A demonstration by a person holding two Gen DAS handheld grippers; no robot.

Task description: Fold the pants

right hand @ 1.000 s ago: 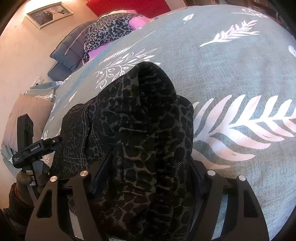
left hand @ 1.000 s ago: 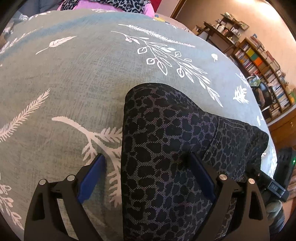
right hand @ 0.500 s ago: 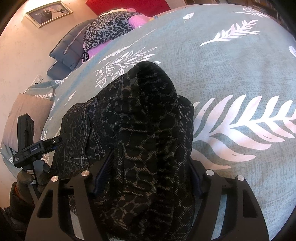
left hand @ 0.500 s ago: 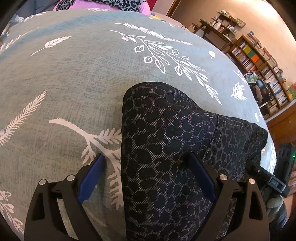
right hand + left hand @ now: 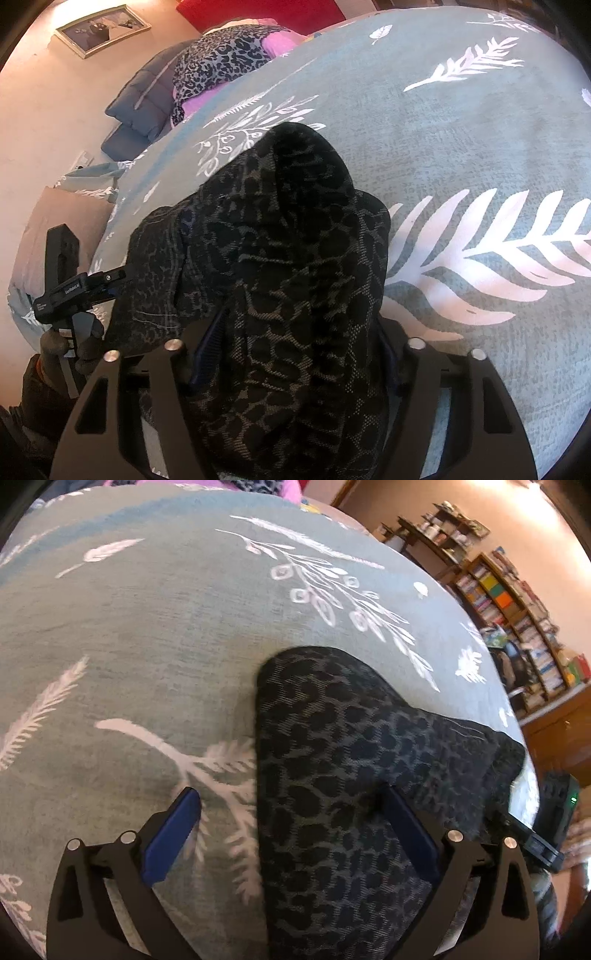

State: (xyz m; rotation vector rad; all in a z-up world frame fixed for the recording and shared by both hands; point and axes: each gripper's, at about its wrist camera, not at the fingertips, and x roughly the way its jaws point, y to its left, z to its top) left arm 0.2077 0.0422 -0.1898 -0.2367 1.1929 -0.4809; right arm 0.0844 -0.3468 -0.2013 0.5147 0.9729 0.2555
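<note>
Dark leopard-print pants (image 5: 332, 760), bunched into a thick fold, lying on the grey-green bedspread with white leaf and feather print (image 5: 155, 635), near the bed's near edge. In the left wrist view, left gripper (image 5: 291, 801) with jaws spread wide: blue pad of the left finger (image 5: 173, 834) over bare bedspread, well clear of the cloth; right finger (image 5: 406, 830) dug in against the fabric, the fold covering only the right half of the gap. Nothing clamped there. In the right wrist view, right gripper (image 5: 295, 343) filled side to side by the pants (image 5: 288, 266), both blue pads partly buried at the edges of the bundle; jaws have just been closing in on the cloth and now press it from both sides. Waistband part with pale stitching (image 5: 159, 273) hanging off to the left, beside the other black gripper body (image 5: 74, 288) held in a gloved hand (image 5: 59, 339). Far back: grey quilted pillow (image 5: 144, 96), leopard-and-pink bedding (image 5: 229, 62), red headboard (image 5: 258, 14), framed picture on the wall (image 5: 103, 29). Far right in the left wrist view, wooden bookshelves full of books (image 5: 517, 620).
</note>
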